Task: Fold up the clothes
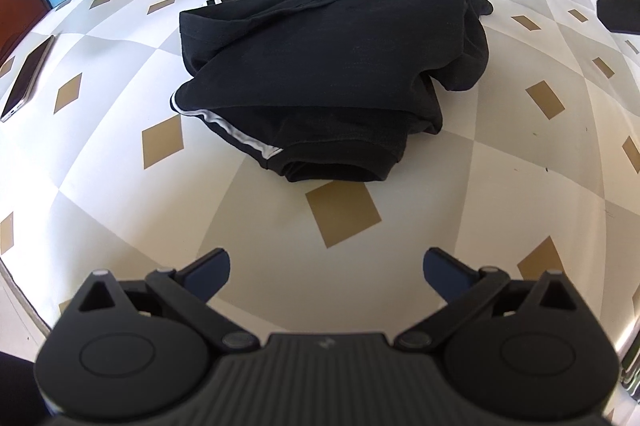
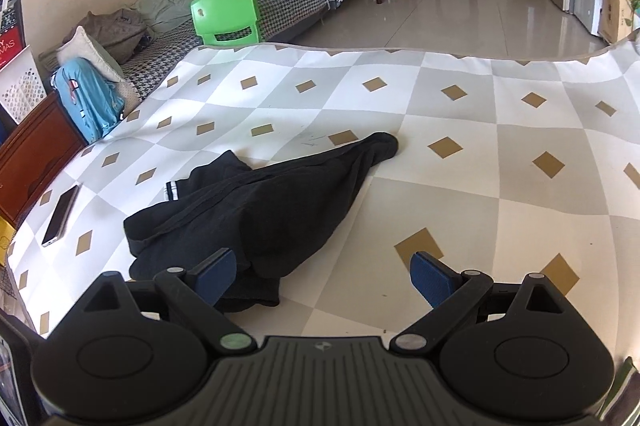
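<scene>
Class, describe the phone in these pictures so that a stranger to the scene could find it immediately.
Start at the checked tablecloth with gold diamonds. Left of the crumpled black garment, near the cloth's left edge, lies the phone. It is the only thin, flat, hard slab there, dark-screened with a pale rim.

Garment (image 1: 332,66): black, white stripe trim. Table cover (image 1: 500,154): white-grey checks, tan diamonds. Chair (image 2: 226,12): green.
</scene>
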The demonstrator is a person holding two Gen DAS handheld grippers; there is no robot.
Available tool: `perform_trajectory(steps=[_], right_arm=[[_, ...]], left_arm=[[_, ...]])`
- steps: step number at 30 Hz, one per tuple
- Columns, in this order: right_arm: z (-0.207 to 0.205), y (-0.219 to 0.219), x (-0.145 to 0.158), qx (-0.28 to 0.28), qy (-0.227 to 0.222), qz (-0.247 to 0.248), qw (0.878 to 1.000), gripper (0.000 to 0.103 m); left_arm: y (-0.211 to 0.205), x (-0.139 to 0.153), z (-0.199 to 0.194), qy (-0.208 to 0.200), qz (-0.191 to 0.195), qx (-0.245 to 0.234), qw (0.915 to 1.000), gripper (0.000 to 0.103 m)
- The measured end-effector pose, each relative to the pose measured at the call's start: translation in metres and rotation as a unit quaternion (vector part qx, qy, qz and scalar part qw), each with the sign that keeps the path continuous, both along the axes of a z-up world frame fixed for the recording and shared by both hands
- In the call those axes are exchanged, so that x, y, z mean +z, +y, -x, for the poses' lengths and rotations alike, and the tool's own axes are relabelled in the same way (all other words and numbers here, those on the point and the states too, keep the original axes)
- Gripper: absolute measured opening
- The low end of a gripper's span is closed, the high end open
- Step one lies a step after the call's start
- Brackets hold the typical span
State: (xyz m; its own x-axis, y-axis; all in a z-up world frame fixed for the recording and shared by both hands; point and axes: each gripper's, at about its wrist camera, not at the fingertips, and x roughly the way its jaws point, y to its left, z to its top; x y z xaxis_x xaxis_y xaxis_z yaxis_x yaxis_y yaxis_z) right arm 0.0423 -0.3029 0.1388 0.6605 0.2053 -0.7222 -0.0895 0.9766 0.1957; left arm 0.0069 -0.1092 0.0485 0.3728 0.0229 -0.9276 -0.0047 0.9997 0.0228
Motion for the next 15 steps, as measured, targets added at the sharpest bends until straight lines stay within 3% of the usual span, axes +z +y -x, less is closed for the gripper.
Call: perform_trajectory(steps=[6,15], right_arm=[[0.004,-0.012,0.003,-0.022,-0.013,0.025,0.999,0.094],[0.01,0.009,-0.005,0.027,-0.017,0.106,0.994,0.094]], left_arm=[[-0.008,-0.004,-0.003,0.012,0.007,-0.003,0.9999,0.103],[-0.011,-0.009,0.004,0.025,0.011,0.004,0.9996,0.103]])
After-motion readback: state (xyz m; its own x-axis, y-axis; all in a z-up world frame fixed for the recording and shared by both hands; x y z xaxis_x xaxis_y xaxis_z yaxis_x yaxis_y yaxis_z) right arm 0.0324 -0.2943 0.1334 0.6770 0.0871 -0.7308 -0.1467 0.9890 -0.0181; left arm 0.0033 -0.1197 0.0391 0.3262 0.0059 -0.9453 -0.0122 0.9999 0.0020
